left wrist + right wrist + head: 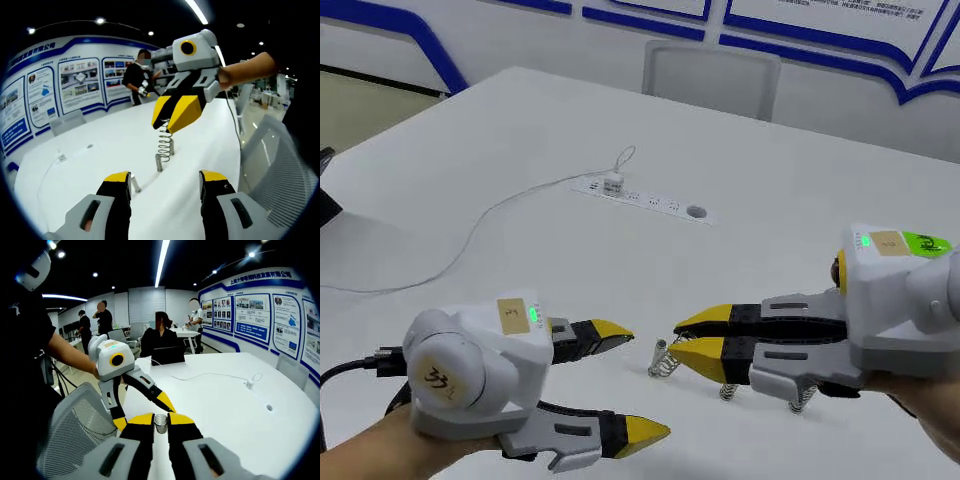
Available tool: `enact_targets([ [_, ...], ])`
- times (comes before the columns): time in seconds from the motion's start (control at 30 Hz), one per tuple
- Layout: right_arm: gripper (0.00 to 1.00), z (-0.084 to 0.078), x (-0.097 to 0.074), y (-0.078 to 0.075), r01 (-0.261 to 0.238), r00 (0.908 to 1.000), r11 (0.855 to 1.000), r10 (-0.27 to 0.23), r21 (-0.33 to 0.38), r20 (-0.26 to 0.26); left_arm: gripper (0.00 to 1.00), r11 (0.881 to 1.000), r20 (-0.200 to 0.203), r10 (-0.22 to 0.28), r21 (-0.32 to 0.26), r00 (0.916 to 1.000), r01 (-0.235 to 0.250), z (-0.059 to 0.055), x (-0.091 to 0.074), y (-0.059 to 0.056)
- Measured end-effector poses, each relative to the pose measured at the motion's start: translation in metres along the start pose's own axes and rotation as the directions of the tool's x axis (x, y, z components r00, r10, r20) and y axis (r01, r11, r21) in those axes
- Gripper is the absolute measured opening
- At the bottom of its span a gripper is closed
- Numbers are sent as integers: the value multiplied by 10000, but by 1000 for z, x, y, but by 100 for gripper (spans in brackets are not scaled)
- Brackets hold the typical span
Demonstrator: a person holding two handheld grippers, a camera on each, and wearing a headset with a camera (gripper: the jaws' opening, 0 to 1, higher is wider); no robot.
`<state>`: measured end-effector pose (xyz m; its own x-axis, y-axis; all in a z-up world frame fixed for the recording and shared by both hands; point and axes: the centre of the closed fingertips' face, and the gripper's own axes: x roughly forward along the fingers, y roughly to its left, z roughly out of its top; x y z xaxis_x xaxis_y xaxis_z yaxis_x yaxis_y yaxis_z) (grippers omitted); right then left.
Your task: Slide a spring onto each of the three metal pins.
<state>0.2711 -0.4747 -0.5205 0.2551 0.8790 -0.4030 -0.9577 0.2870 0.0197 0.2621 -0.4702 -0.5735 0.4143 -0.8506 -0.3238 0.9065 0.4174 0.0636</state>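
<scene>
Spring (pixel 160 423) sits pinched between the yellow tips of the right gripper (pixel 678 337), low in the middle of the right gripper view. The jaws are clamped on its upper coils. In the left gripper view the spring (pixel 165 142) hangs from those tips at mid-frame. Its lower end comes down just beside a short pin (pixel 158 162) standing on the white table (pixel 570 260). Whether the coils are around that pin or only next to it, I cannot tell. A second pin (pixel 135 183) stands lower left of it, close to one jaw of the left gripper (pixel 165 176).

In the head view the left gripper fills the lower left, its jaws spread wide with nothing between them. The held spring leans at lower centre. Two more springs (pixel 728 390) (pixel 800 398) show under the right gripper's body at lower right. A power strip (pixel 640 197) with a thin cable lies above centre, and a chair (pixel 710 75) stands at the top.
</scene>
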Motion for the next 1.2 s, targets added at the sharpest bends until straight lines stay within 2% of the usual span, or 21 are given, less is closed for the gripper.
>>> enact_targets([
  [0.1,10,0,-1,-12,289,9996,9995,-288,86,-51,57,9997,88,-35,-250,10000,37,0,-2,1],
  [0.2,10,1,-1,-26,551,9985,9982,-549,243,-70,64,9988,229,114,-477,9997,-103,0,-4,4],
  [0.27,10,-4,1,-39,930,9950,9953,-920,252,-375,69,9982,211,271,-539,9994,-260,-1,-5,8],
  [0.53,10,-14,13,-71,1669,9838,9845,-1626,545,-757,79,9954,104,545,-796,9985,-535,-9,-11,16],
  [0.77,10,-29,28,-79,1837,9756,9805,-1732,696,-1349,90,9902,88,947,-1038,9955,-932,-13,-16,25],
  [0.93,10,-40,35,-87,1970,9708,9756,-1802,974,-1587,100,9858,-1,1181,-1205,9930,-1173,-16,-19,30],
  [1.1,11,-50,42,-92,2139,9652,9690,-1902,1234,-1796,100,9836,-68,1292,-1261,9916,-1290,-18,-21,31],
  [1.2,11,-55,45,-94,2164,9649,9652,-1885,1471,-1828,100,9834,-122,1271,-1288,9918,-1276,-20,-21,31],
])
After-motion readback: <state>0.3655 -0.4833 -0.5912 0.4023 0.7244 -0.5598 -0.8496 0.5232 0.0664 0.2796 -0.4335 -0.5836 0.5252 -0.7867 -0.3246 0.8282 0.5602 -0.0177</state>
